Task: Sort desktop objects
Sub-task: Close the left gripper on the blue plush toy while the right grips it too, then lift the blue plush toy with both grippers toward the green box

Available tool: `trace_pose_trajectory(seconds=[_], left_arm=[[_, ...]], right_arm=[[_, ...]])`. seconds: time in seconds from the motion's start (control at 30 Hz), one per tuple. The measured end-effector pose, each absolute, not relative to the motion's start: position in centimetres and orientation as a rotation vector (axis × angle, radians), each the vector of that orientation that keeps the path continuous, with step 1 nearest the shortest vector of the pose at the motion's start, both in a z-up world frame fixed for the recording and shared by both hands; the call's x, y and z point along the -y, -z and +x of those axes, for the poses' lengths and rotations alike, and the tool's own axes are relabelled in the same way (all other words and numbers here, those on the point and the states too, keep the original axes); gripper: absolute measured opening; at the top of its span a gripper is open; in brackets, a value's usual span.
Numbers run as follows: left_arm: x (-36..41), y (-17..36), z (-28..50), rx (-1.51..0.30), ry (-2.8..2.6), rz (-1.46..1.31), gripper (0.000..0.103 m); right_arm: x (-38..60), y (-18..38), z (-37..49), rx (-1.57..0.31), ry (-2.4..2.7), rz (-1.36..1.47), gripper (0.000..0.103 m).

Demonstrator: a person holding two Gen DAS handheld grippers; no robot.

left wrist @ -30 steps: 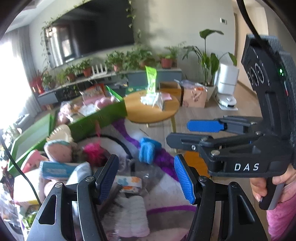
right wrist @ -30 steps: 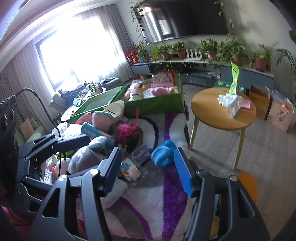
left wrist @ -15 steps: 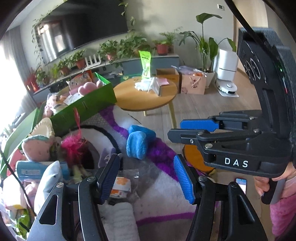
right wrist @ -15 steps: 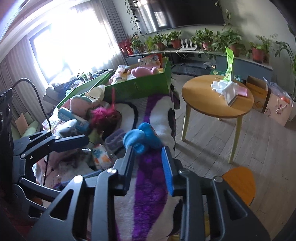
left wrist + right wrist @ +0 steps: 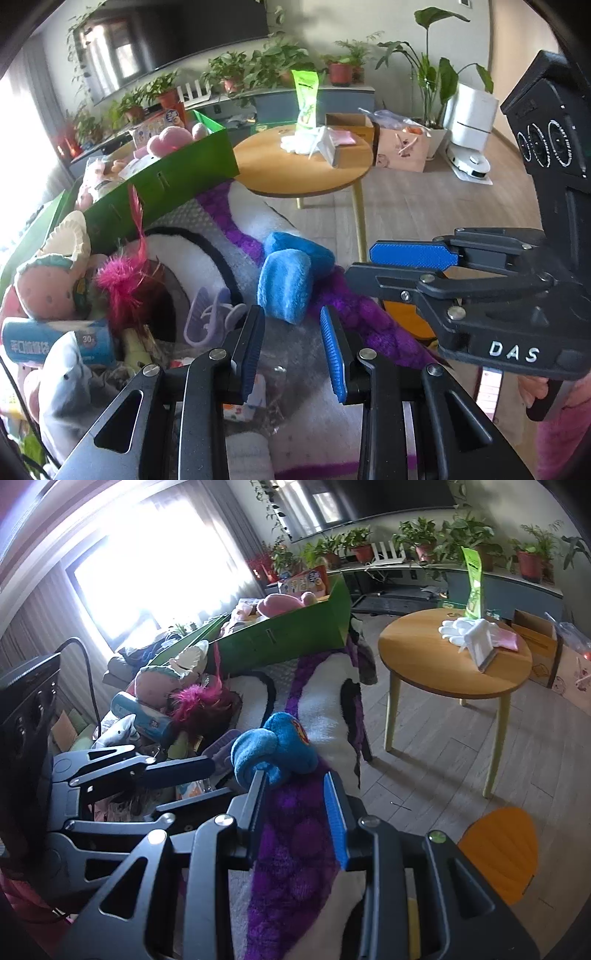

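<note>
Narrowed the left gripper [image 5: 291,350] from a wide spread a second ago to a modest gap. Holding nothing, hovering over the clutter just short of the blue plush [image 5: 291,273]. Brought both grippers much nearer that plush, which lies on the purple-and-white rug [image 5: 258,221], right of the pink feather [image 5: 125,280] and below the green box [image 5: 166,188].

Squeezed the right gripper [image 5: 297,812] nearly together half a second back, then reopened it partway. Now spread and empty, straddling a purple stripe, with one fingertip at the plush's edge. Touching or not, cannot tell. Probably lining up a grasp, with sorting barely begun.

From the left wrist, shows the right gripper side-on, beside the plush. From the right wrist, reveals an orange patch on the plush.
</note>
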State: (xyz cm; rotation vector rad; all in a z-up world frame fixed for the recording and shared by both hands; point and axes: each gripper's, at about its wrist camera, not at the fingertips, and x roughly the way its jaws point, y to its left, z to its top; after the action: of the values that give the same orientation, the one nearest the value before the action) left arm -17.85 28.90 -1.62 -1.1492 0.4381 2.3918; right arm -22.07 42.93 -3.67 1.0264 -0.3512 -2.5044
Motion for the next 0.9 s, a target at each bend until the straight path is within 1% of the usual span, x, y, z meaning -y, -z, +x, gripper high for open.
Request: trace_pose_trajectory(seconds=[0.13,0.2,0.9], left_arm=[[-29.1,2.1,-18.8,-0.436,-2.397,-1.177,0.031],[-29.0,2.3,-19.2,-0.436,-2.401,-1.188,0.028],[-27.3,2.6,-22.0,-0.359,-2.428,-1.226,0.028]], right_arm=[[-42.7,4.0,-22.7,0.333,2.473,1.018,0.032],[-42.6,4.2,-23.2,0.325,2.459,1.019,0.032],[-41.4,4.7,-26.3,0.276,2.399,1.004,0.031]])
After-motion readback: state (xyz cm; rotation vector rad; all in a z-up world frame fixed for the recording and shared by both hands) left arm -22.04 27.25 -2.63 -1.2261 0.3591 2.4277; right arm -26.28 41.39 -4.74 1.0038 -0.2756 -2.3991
